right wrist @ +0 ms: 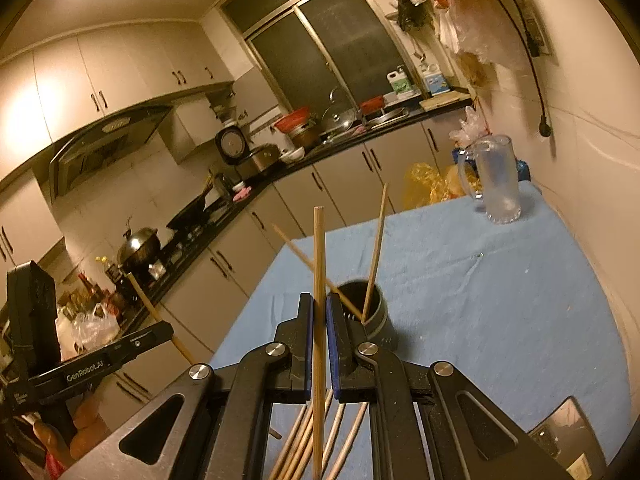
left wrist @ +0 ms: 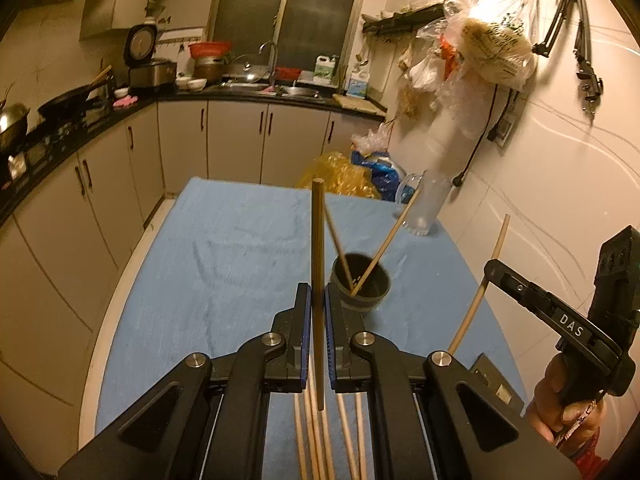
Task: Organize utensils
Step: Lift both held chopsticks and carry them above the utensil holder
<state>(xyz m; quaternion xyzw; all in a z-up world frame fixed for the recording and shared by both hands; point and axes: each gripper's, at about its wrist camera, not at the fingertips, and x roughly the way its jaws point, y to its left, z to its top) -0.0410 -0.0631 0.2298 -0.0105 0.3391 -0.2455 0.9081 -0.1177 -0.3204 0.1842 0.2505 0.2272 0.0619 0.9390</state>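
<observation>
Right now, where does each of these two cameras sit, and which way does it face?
Left wrist: on the left hand-held gripper, facing the blue table and dark cup; the right hand shows.
Right wrist: on the right hand-held gripper, facing likewise; the left hand shows.
Shared: cup, glass mug, each gripper's clamped chopstick.

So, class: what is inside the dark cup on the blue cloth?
Two chopsticks stand inside the dark cup, leaning apart in a V. Their lower tips meet near the bottom; the cup's wall hides the rest of its floor.

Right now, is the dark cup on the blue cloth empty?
No. The dark cup stands upright holding two chopsticks, which lean apart out of its mouth.
</observation>
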